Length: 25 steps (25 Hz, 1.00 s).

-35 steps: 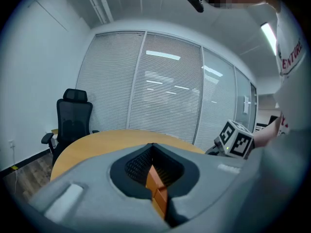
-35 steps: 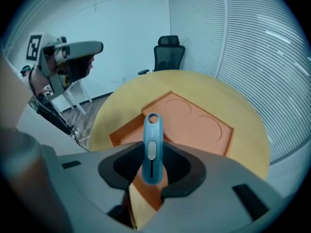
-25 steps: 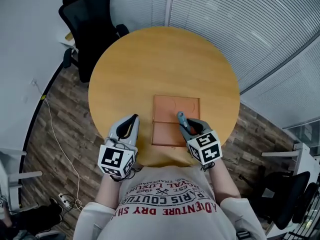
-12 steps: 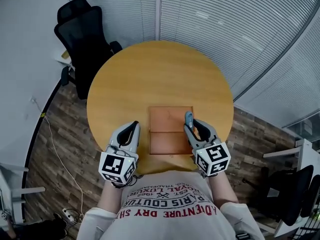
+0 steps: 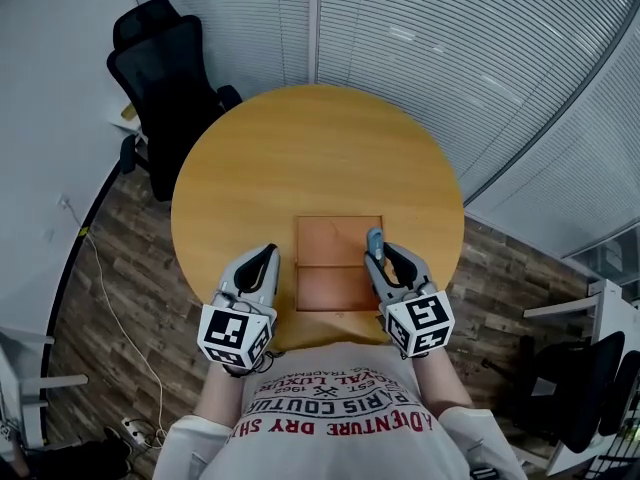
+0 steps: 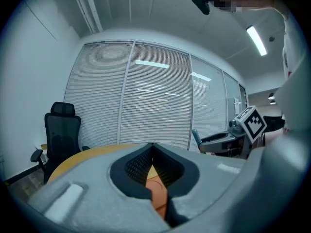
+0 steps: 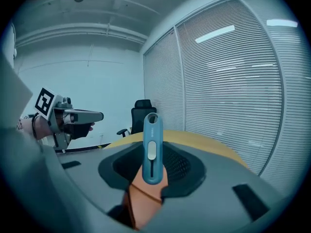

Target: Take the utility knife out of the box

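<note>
A flat brown box (image 5: 338, 268) lies open on the round wooden table (image 5: 310, 158), near the front edge. My right gripper (image 5: 386, 259) hovers at the box's right edge, shut on a blue utility knife (image 5: 374, 240). In the right gripper view the knife (image 7: 151, 149) stands upright between the pads, slider facing me, above the box (image 7: 141, 200). My left gripper (image 5: 267, 253) hangs just left of the box, jaws together and holding nothing. The left gripper view shows a strip of the box (image 6: 158, 195) through the slit between its jaws.
A black office chair (image 5: 165, 78) stands behind the table at the left. White blinds (image 5: 450, 58) run along the far side. A cable (image 5: 105, 268) trails on the wood floor at the left. More dark chairs (image 5: 585, 388) stand at the right.
My right gripper has risen with the knife and shifted from over the box to its right edge. The left gripper has moved only slightly. The head view has tilted a little.
</note>
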Tool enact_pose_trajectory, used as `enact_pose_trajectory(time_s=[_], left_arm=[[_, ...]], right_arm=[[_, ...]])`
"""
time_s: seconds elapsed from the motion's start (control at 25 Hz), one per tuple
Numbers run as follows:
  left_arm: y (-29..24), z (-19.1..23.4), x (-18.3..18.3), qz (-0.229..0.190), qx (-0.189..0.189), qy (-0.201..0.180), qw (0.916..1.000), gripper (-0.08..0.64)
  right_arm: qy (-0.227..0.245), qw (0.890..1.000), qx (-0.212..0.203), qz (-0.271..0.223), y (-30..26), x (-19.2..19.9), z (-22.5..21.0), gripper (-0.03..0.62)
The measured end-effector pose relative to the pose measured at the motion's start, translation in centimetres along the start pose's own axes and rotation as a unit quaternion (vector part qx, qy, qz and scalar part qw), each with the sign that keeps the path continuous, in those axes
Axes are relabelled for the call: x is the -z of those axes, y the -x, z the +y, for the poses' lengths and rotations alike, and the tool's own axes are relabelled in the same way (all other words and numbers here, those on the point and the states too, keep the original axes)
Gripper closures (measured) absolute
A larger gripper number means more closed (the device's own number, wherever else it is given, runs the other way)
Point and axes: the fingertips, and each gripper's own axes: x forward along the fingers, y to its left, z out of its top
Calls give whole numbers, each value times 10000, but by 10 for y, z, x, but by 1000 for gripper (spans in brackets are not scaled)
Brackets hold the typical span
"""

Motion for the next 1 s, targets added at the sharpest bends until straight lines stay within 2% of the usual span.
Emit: enact_pose_trajectory(time_s=[1.0], left_arm=[[-15,-2,5,74,109,-7,9999,566]], right_arm=[[229,9996,84,-134,-5,-9,-2,459]])
